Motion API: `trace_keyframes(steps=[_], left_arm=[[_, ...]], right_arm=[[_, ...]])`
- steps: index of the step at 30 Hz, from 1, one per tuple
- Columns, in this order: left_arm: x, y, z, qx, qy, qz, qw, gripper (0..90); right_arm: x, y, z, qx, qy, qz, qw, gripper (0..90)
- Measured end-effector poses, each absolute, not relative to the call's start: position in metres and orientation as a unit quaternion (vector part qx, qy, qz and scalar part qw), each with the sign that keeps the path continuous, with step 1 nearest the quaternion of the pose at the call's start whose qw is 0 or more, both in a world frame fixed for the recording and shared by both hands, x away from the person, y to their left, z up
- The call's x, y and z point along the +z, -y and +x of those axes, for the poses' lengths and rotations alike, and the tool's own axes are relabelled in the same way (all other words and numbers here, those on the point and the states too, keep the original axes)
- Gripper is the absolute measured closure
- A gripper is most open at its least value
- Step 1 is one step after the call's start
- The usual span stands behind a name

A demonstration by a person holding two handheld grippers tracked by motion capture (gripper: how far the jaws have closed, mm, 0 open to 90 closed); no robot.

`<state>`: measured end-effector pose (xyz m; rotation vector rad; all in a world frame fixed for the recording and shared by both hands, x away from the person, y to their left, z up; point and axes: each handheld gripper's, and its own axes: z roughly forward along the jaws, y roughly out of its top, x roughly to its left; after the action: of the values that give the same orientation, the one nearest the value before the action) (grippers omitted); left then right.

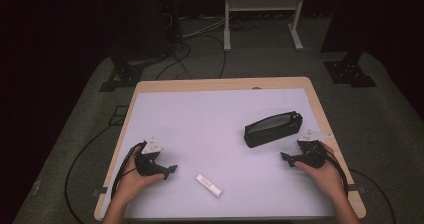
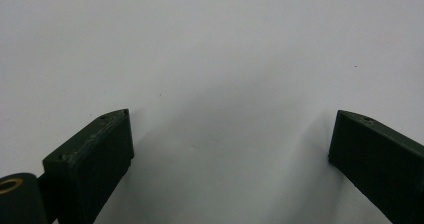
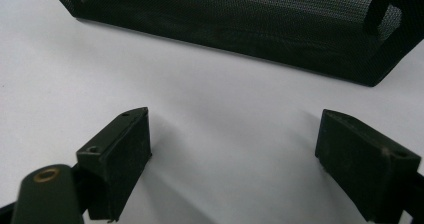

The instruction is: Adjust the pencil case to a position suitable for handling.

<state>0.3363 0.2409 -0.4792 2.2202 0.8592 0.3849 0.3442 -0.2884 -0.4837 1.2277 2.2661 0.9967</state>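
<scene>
Both tools gape wide, holding nothing. The pouch (image 3: 240,24) lies just ahead of the right tool (image 3: 232,139); the left tool (image 2: 230,144) faces bare surface (image 2: 210,44).

A black mesh pouch (image 1: 272,128) and small white bar (image 1: 208,185) on a pale lilac mat (image 1: 210,119).

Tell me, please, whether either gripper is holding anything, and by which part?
Nothing is held. The left gripper and right gripper both stand open over the bare table; the pouch lies just ahead of the right one, untouched.
</scene>
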Motion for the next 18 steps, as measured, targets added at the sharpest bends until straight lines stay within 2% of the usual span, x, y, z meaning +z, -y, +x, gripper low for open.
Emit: trace_keyframes(steps=[2, 10, 18], left_arm=[[-0.479, -0.241, 0.336, 0.149, -0.333, 0.86, 0.357, 3.3], [-0.479, -0.241, 0.336, 0.149, -0.333, 0.86, 0.358, 3.3], [-0.479, -0.241, 0.336, 0.149, -0.333, 0.86, 0.358, 3.3]], right_arm=[[-0.484, 0.288, 0.344, 0.354, -0.805, 0.437, 0.188, 14.0], [-0.477, 0.286, 0.337, 0.344, -0.814, 0.428, 0.19, 25.3], [-0.461, 0.286, 0.327, 0.365, -0.816, 0.404, 0.193, 26.1]])
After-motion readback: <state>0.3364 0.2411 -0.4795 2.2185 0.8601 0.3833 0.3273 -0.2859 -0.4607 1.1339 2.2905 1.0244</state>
